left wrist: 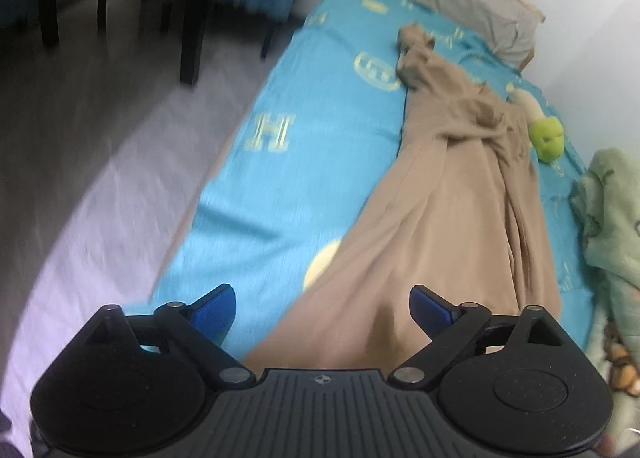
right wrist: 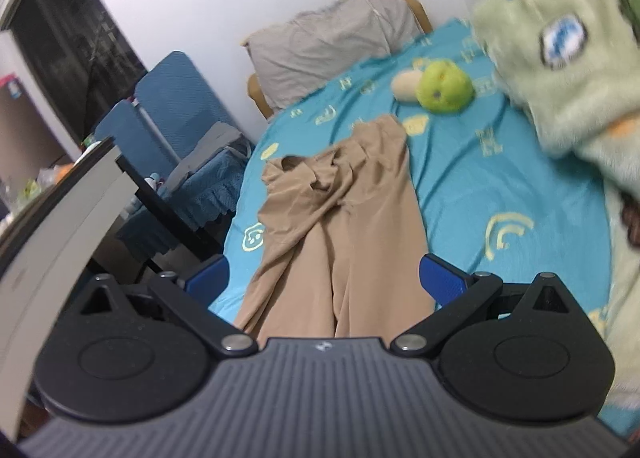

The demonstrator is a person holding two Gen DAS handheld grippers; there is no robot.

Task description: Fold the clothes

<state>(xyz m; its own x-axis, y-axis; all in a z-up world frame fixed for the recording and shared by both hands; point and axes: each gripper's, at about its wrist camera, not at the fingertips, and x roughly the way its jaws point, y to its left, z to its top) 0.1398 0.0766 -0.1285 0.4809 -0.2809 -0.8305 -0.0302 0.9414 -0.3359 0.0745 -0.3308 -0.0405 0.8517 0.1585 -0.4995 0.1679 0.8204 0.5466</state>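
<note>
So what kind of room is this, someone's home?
Most likely a bedroom at home: a bed with a turquoise sheet, a grey pillow at its head, a green plush toy, and tan trousers laid out for folding.

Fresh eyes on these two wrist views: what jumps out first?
The tan trousers dominate, stretched lengthwise along the bright turquoise bedsheet, their waist end rumpled toward the grey pillow. Next comes the green plush toy beside the trousers' far end, with a pale green fleece blanket bunched on the wall side. Both the left gripper and right gripper are open over the trouser legs.
</note>
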